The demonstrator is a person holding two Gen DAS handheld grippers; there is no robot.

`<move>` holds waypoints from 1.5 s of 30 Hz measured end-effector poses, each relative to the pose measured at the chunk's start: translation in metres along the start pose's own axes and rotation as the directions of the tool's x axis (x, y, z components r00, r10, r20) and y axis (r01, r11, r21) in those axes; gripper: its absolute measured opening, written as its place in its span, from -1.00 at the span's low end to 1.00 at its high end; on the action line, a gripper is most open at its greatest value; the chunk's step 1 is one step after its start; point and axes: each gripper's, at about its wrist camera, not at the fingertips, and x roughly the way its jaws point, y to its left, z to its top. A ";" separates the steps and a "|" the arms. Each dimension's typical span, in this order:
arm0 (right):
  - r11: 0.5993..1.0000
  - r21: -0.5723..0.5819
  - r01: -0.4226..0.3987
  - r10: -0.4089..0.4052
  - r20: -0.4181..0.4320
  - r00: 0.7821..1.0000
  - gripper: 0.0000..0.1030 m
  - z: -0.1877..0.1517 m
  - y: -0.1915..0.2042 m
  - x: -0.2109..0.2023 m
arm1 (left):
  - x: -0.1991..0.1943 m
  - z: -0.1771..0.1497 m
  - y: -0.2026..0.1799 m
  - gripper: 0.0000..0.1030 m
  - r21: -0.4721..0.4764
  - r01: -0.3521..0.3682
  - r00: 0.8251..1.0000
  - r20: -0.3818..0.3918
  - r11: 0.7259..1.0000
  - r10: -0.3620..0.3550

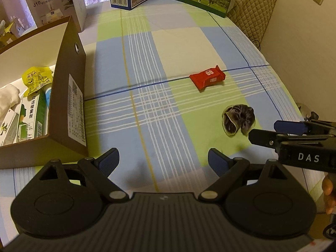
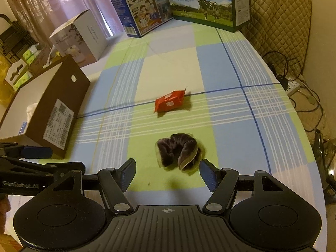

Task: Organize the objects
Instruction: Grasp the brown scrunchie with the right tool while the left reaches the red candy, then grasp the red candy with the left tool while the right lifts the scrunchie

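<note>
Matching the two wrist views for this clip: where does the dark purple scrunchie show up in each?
Left wrist view: scrunchie lies right of centre, nearer than the red packet, close beside the right gripper.
Right wrist view: scrunchie lies at centre, just ahead of the open jaws.
Shared landmark: the red packet, beyond it in both.

A checked cloth in blue, green and cream covers the table. Along its far edge stand a white humidifier box, a blue carton and a green milk carton showing a cow. A quilted cushion leans at right, above cables and a power strip.
</note>
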 end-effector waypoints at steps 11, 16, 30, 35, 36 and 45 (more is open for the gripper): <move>0.999 -0.047 0.024 -0.023 0.018 1.000 0.25 0.002 -0.012 0.039 | 0.020 0.009 -0.003 0.74 -0.025 -0.007 1.000 -0.001 1.000 0.007; 0.995 -0.095 0.009 -0.008 0.018 1.000 0.25 0.002 -0.005 0.053 | 0.030 0.013 -0.003 0.74 -0.033 -0.021 1.000 -0.006 0.999 0.021; 0.994 -0.084 0.074 -0.069 0.054 0.996 -0.50 0.010 -0.041 0.054 | 0.058 0.029 -0.012 0.73 -0.013 -0.016 1.000 -0.023 1.000 0.016; 0.995 -0.017 0.101 -0.100 0.061 0.993 -0.50 0.016 -0.070 0.047 | 0.071 0.046 -0.028 0.71 0.055 0.027 1.000 0.011 0.998 -0.027; 0.994 -0.006 0.106 -0.105 0.062 0.993 -0.50 0.017 -0.074 0.046 | 0.075 0.050 -0.031 0.69 0.072 0.034 0.999 0.019 0.997 -0.036; 0.994 0.058 0.089 -0.093 0.069 0.993 -0.50 0.018 -0.093 0.039 | 0.116 0.087 -0.064 0.44 0.307 0.073 0.992 0.079 0.949 -0.102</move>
